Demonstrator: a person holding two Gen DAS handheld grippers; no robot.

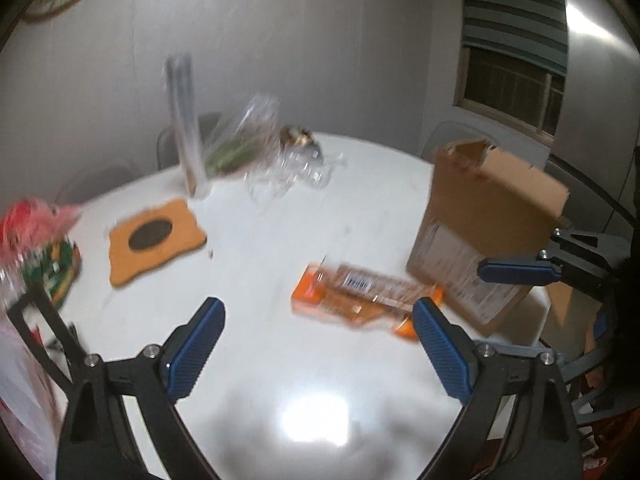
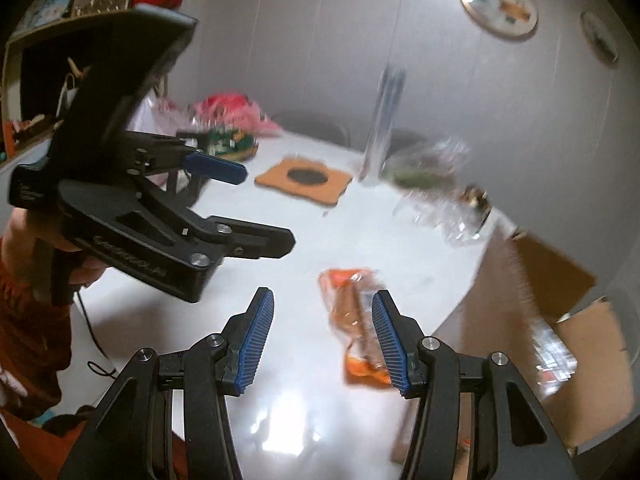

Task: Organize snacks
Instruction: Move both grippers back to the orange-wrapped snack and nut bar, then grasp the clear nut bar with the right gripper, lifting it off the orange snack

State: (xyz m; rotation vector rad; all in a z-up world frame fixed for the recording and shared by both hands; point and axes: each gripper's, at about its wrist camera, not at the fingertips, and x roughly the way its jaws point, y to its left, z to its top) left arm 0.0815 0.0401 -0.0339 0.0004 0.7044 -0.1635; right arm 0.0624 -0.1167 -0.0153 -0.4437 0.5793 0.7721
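Orange snack pack lies flat on the white table, near the edge by the cardboard box, w/ a barcode label on its clear wrap. Left gripper hangs over the table w/ jaws spread wide, nothing between them; the pack sits just past its right-hand finger, not touching as far as I can see. Right gripper is partway open, also empty, pointing down at the same pack, which shows beyond its right pad; contact can't be told thru the blur. From the right-wrist view the left tool shows off to the left, a hand on its handle. Box stands open w/ flaps up, half off the table side, a shipping label on its face. Further back: an orange mat w/ a dark oval in the middle, a tall clear tube upright, crumpled clear plastic beside some greenery. Far left edge has a red-pink bag over a green pack. Round plates hang on the wall. Both views are smeared, so small print isn't readable.
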